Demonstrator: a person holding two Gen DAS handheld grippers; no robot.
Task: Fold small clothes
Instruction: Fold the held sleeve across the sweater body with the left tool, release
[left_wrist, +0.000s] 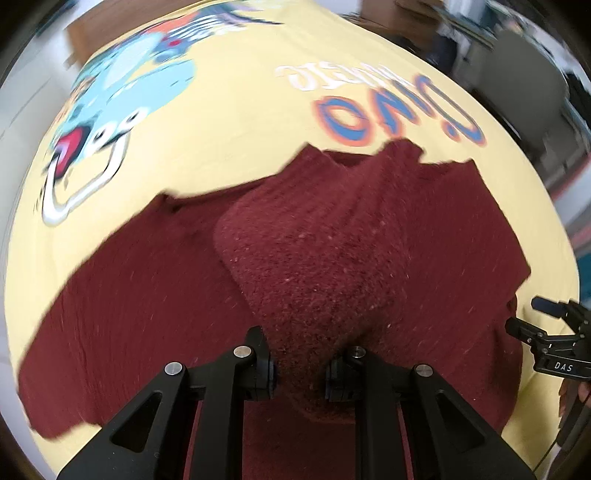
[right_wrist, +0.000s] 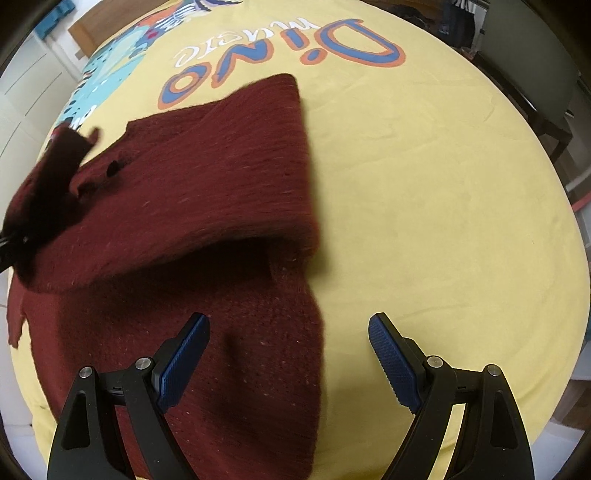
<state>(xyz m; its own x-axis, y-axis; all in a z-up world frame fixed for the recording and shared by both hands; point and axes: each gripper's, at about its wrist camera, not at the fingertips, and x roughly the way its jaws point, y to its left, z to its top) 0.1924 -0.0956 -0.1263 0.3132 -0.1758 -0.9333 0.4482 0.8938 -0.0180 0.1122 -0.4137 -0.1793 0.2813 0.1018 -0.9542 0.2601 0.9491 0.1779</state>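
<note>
A dark red knit sweater (left_wrist: 332, 258) lies on a yellow printed sheet (left_wrist: 229, 140). My left gripper (left_wrist: 300, 373) is shut on a fold of the sweater and holds it lifted above the rest of the garment. In the right wrist view the sweater (right_wrist: 207, 177) lies left of centre, with a raised fold running toward the left edge. My right gripper (right_wrist: 290, 354) is open and empty, low over the sweater's right edge; its blue pads (right_wrist: 391, 362) stand wide apart. The right gripper also shows at the right edge of the left wrist view (left_wrist: 546, 332).
The yellow sheet (right_wrist: 424, 184) carries a dinosaur print (left_wrist: 110, 103) and "Dino" lettering (right_wrist: 295, 55). A dark chair (right_wrist: 528, 74) stands beyond the far right edge. A wooden board (right_wrist: 85, 29) sits at the far left.
</note>
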